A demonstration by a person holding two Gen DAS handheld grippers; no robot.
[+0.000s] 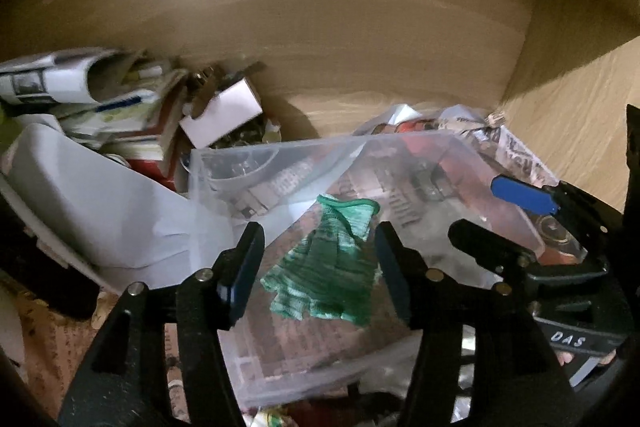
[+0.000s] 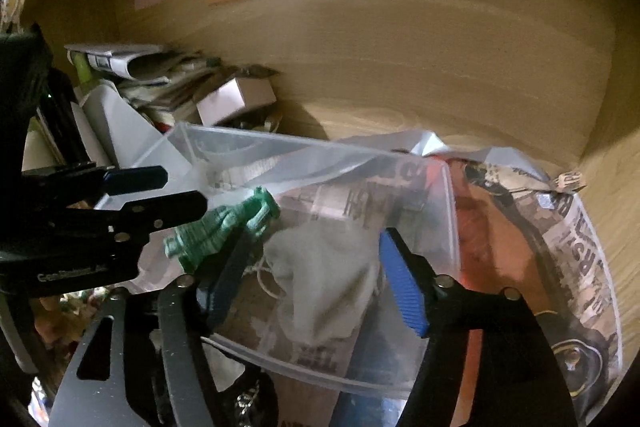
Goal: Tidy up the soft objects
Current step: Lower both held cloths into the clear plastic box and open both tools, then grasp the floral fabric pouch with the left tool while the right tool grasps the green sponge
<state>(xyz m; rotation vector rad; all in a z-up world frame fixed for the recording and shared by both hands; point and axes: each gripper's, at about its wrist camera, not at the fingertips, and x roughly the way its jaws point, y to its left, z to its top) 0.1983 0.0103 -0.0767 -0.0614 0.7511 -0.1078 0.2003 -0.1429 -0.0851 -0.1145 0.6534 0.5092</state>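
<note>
Because the green knitted glove (image 1: 326,263) is light, limp and stretchy, we judge it will sag and fold wherever we lift it, so the thick cuff at its twelve o'clock end looks the surest hold. It lies in the clear plastic bin (image 1: 400,143), between the fingers of our left tongs (image 1: 316,267), which stand parted and grip nothing. Our right tongs (image 2: 316,279) are likewise released, their fingers either side of a pale grey cloth (image 2: 324,279) in the same bin; from there the glove sits toward ten o'clock, just beside the cloth.
</note>
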